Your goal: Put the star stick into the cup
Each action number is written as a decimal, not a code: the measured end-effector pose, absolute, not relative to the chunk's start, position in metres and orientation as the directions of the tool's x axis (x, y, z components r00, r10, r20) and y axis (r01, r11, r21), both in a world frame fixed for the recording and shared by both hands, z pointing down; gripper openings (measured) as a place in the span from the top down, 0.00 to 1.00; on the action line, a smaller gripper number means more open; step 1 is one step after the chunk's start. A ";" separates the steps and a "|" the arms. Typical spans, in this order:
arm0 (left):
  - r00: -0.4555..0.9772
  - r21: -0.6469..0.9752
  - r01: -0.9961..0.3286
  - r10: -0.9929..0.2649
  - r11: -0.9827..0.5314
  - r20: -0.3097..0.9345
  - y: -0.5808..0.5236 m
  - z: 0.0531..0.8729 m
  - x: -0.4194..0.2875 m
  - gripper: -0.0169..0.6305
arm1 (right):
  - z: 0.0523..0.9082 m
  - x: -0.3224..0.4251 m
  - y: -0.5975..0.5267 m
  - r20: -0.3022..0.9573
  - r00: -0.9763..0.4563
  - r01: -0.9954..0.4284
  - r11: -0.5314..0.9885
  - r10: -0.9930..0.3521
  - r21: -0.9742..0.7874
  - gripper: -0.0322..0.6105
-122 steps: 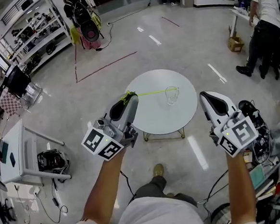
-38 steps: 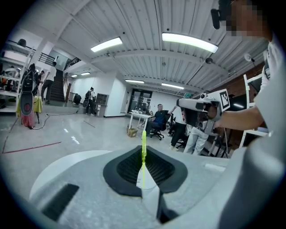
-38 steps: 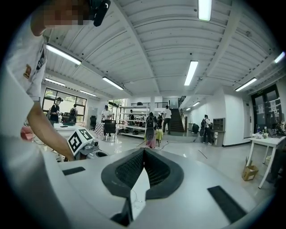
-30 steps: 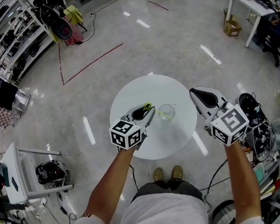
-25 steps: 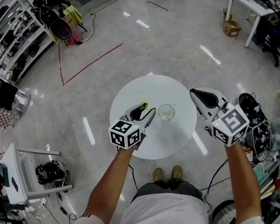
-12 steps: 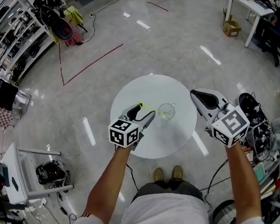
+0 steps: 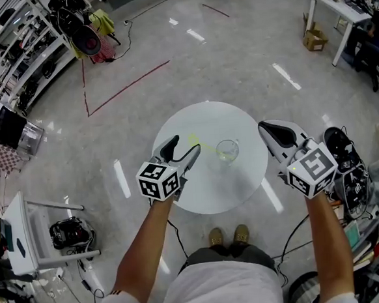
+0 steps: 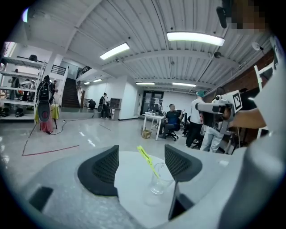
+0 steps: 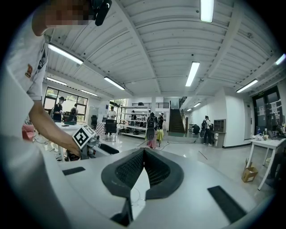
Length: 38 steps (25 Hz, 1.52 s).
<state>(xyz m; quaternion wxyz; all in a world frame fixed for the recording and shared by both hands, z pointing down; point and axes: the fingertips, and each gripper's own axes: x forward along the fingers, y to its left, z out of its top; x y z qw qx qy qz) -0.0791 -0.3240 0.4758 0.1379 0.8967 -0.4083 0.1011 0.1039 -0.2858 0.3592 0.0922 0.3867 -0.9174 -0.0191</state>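
The left tool [image 7: 184, 146] had its jaws opening, wide apart, with nothing gripped. The star stick [image 8: 146, 157] showed in the gap between the pads, though farther off and touching neither. It stood slanted in the cup [image 8: 158, 183], its top leaning left over the rim. The right tool [image 7: 269, 128] hung to the right of the worktop [image 7: 211, 182], its jaws pressed together on nothing.

The likeliest trouble seemed to be a jaw clipping the stick's raised end as the left tool drew away. That could flick the stick out or tip the cup, which looked light. The long overhang alone might also pull the cup over.

The pads were black with a fine ribbed mesh, set in smooth pale-grey shells. The stick was thin, straight and yellow-green. The cup was clear and small, glass or plastic I couldn't tell. The worktop was round, white and smooth.
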 end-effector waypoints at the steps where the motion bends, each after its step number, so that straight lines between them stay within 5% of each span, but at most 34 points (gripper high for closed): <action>1: 0.649 0.161 -0.759 -0.710 -0.631 0.275 -0.324 0.468 -0.079 0.49 | 0.358 0.104 -0.286 0.153 -0.684 -0.706 0.700 -0.713 0.107 0.93; 14: 0.757 0.061 -0.652 -0.653 -0.756 0.016 -0.308 0.346 -0.047 0.49 | 0.327 0.090 -0.285 0.085 -0.704 -0.694 0.708 -0.705 0.132 0.93; 26: 0.808 -0.039 -0.579 -0.567 -0.815 -0.161 -0.271 0.267 -0.022 0.84 | 0.281 0.080 -0.265 -0.066 -0.734 -0.679 0.729 -0.676 0.082 0.93; 38: 0.815 -0.042 -0.555 -0.533 -0.831 -0.226 -0.246 0.243 -0.008 0.94 | 0.254 0.080 -0.243 -0.139 -0.738 -0.674 0.733 -0.661 0.090 0.93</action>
